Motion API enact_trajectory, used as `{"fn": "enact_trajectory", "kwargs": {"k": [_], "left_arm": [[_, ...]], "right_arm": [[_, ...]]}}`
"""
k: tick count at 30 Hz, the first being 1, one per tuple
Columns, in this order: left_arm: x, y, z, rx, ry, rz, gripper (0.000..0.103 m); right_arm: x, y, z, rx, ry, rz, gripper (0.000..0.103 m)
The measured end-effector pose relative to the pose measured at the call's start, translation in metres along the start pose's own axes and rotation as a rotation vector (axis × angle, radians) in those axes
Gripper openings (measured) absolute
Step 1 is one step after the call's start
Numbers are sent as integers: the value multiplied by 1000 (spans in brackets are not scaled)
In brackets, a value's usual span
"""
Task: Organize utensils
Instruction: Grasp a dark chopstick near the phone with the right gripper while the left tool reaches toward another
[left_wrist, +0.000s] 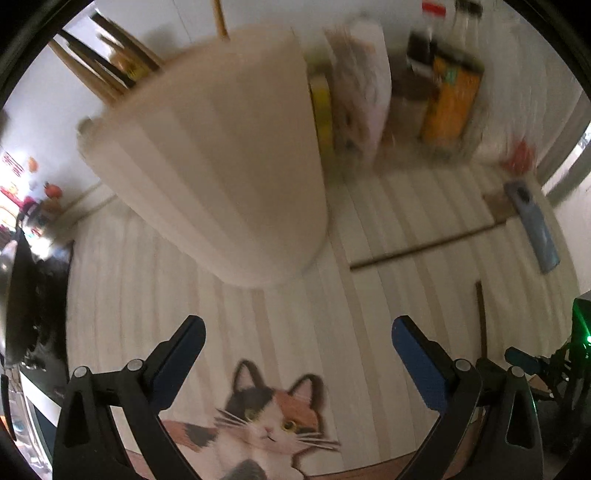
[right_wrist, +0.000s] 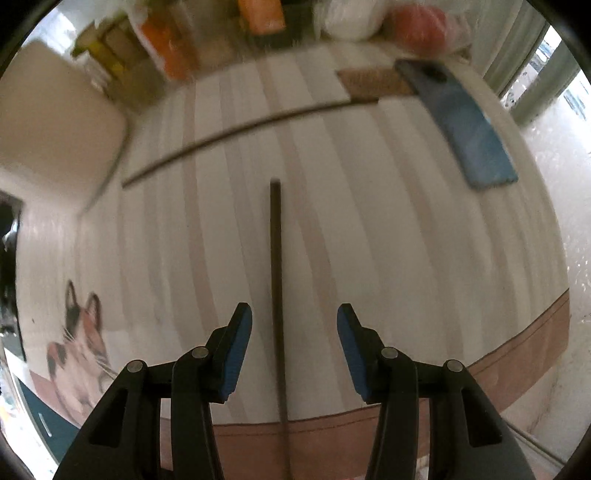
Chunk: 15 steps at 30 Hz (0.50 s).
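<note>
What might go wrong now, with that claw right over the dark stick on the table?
The chopstick is thin and lies flat on the striped cloth, so the right claw, open around it, may slip off or pinch the cloth instead. The tall cream holder stands just ahead of the open left claw; a bump could tip it. A phone lies near the table edge.

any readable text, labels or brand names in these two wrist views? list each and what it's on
None can be read.
Orange package: some print on its face, too blurred.
Yellow item beside the cream utensil holder: marks too blurred.
Bottles behind: red label, smeared, unreadable.
Blue phone: no visible text.
Striped table cover: only a cat picture, no words.
</note>
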<state>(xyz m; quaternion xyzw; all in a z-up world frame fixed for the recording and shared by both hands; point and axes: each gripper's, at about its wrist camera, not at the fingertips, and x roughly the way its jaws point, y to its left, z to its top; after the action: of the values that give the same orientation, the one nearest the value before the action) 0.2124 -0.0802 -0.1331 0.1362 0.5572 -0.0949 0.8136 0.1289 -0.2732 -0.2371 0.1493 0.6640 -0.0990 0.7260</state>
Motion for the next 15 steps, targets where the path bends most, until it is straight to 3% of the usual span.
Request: {"fn": "enact_trajectory", "kwargs": {"k": [6,8,11,13,15], "left_arm": [[25,-12,-14,0,59,-10,103],[28,-16,-17,10,65,-2,103],[33,-22,-17,30,70,8,103],[34,-28,-15,56,67,18,103],[34,-36,-12,89,60,30,103]], "right_arm": [[7,4,-10,-72,-10,-45,50],[8,7,-10,-99,-18,-65,45],[6,10,-13,-136,-39,-105,27],[5,6,-14,-133,-47,-114,7],[3,-9,-15,-104,-53,-104,7]]}}
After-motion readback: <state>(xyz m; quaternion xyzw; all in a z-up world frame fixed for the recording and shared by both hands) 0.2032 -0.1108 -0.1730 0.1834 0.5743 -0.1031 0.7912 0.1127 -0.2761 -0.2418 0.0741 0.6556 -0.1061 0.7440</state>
